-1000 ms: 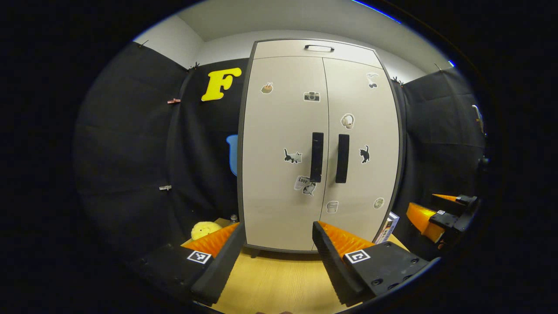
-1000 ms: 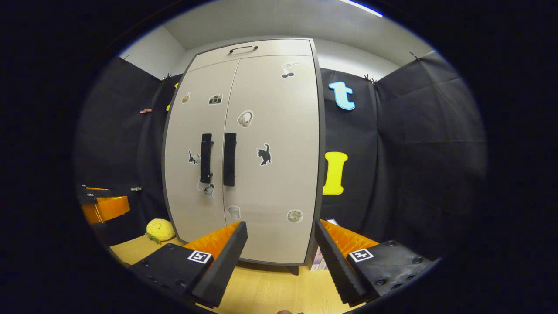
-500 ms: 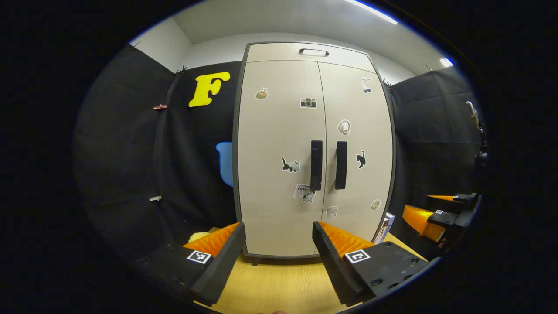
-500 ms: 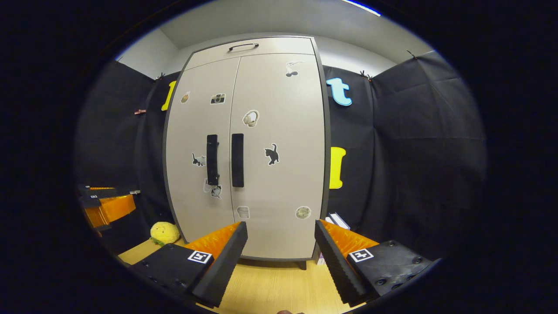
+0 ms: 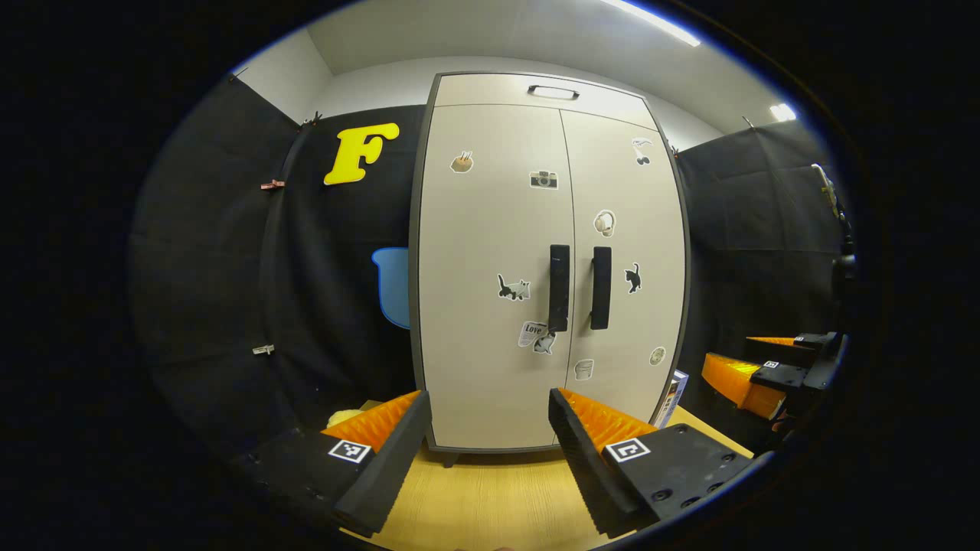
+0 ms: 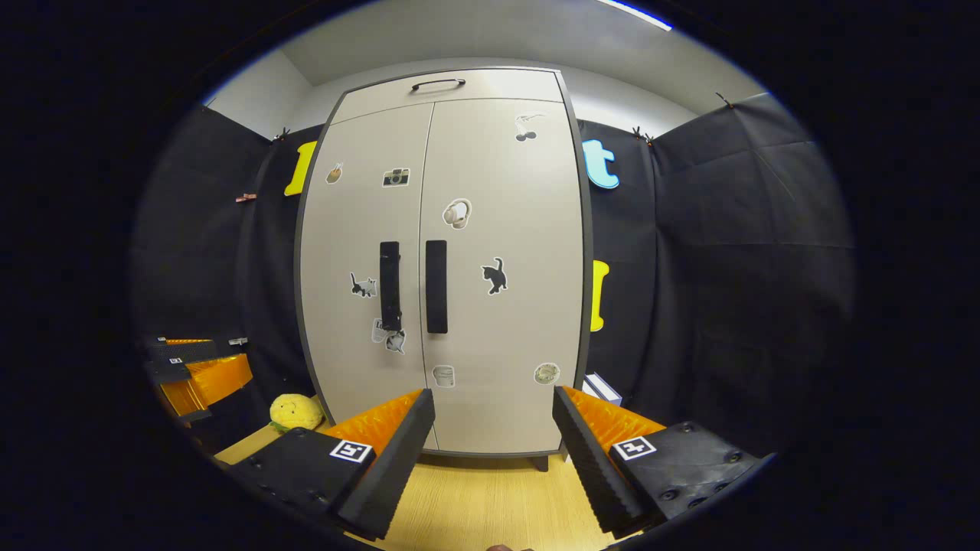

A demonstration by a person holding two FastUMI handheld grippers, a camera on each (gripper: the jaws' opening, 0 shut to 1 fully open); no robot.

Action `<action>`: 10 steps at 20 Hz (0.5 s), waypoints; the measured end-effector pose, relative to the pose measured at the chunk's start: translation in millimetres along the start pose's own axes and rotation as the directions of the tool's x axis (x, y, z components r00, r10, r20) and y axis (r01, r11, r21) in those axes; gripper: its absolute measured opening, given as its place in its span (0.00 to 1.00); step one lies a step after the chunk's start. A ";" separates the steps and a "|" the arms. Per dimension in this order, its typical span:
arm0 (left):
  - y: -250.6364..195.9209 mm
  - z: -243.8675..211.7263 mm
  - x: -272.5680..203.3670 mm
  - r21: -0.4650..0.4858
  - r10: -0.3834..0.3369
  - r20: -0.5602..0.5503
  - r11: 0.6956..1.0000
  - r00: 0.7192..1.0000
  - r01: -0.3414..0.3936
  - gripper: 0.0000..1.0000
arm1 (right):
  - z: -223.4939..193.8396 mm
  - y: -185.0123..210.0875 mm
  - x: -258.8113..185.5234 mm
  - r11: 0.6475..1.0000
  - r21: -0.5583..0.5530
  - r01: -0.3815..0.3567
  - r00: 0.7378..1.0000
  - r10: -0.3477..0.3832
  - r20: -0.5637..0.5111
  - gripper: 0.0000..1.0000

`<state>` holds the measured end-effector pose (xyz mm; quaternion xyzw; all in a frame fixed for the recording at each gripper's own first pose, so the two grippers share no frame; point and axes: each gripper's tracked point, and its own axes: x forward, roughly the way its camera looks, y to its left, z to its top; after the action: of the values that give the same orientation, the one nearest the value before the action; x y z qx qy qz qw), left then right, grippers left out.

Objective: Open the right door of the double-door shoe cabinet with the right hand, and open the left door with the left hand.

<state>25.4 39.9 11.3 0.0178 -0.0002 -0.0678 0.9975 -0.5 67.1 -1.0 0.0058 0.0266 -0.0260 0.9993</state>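
I see the shoe cabinet (image 5: 547,268) standing ahead on the wooden floor (image 5: 490,497), left door (image 5: 494,260) and right door (image 6: 505,252) both closed. My left gripper (image 5: 490,417) and right gripper (image 6: 494,417) gape wide, empty, well short of the handles (image 6: 436,285).

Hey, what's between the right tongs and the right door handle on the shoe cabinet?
Nothing stands in the way. In the right gripper view, the open right tongs face the right door handle across bare wooden floor and plain door panel.
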 end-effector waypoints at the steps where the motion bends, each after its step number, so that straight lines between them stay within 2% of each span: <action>1: 2.1 -0.9 -0.3 0.004 0.000 -0.001 1.000 1.000 0.000 0.95 | -1.2 2.1 -0.3 1.000 -0.002 0.002 1.000 -0.002 -0.002 0.98; 6: 11.0 -6.5 -3.6 0.021 -0.014 -0.003 1.000 1.000 0.014 0.95 | -0.5 10.7 -1.7 1.000 -0.001 0.021 1.000 -0.021 -0.016 0.98; 10: 31.0 -11.6 -8.8 0.040 0.009 -0.005 0.999 1.000 -0.009 0.95 | 5.2 27.3 5.4 1.000 -0.003 0.019 0.999 -0.019 -0.035 0.98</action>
<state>21.0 72.2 0.8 0.0379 0.0010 -0.0634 0.9973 6.6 94.0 4.2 0.0046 0.0441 -0.0355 0.9984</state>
